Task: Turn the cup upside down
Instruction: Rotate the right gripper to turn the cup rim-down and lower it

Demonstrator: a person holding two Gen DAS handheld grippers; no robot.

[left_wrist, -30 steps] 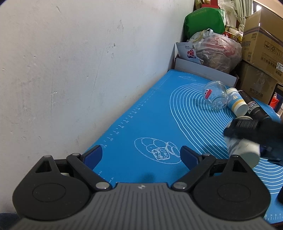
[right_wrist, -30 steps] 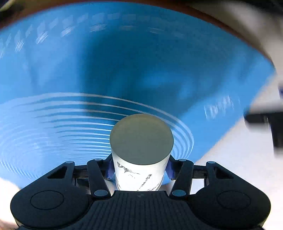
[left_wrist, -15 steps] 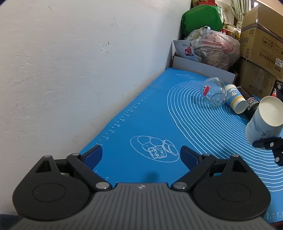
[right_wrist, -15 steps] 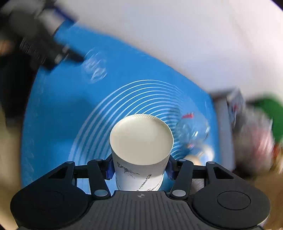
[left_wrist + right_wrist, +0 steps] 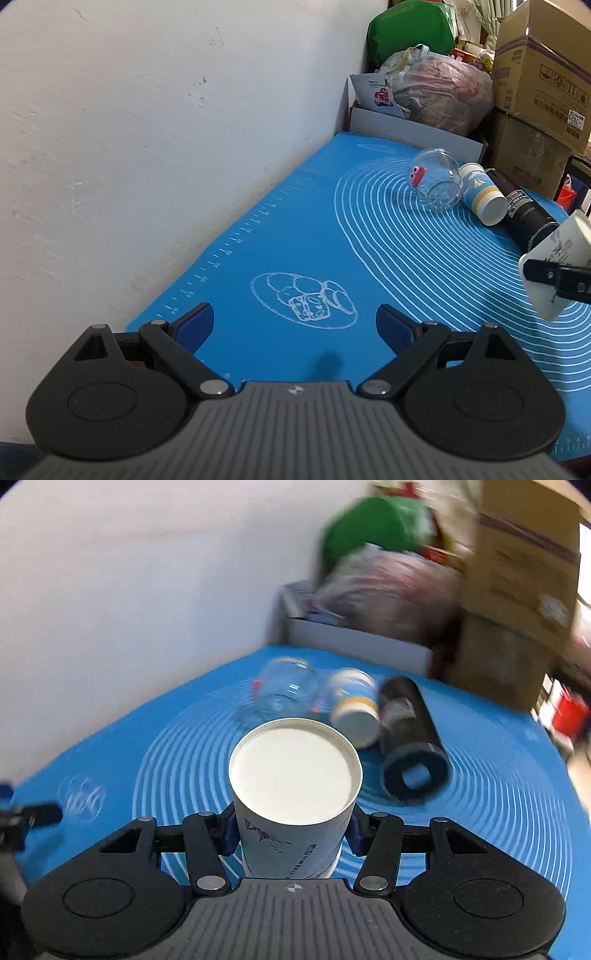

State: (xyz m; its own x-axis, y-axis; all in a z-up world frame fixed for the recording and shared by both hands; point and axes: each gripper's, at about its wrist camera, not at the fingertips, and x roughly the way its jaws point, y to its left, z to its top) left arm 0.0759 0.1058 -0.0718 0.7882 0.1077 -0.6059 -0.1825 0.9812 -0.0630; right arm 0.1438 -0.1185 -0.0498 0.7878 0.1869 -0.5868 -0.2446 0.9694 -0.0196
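My right gripper (image 5: 291,830) is shut on a white paper cup (image 5: 293,775) with dark print. The cup lies along the fingers with one flat round end facing forward, held above the blue mat (image 5: 498,794). In the left wrist view the same cup (image 5: 554,266) shows tilted at the right edge, clamped by a black finger (image 5: 546,275). My left gripper (image 5: 295,326) is open and empty, low over the near left part of the mat (image 5: 295,229) beside the white wall.
A clear glass jar (image 5: 436,181), a white cup with a yellow band (image 5: 484,199) and a black bottle (image 5: 528,218) lie on their sides at the far end of the mat. Cardboard boxes (image 5: 543,74), a plastic bag (image 5: 439,88) and a white box stand behind them.
The right gripper has swung round with the cup, from looking down at the mat to looking along it toward the far clutter. The left gripper has stayed about where it was.
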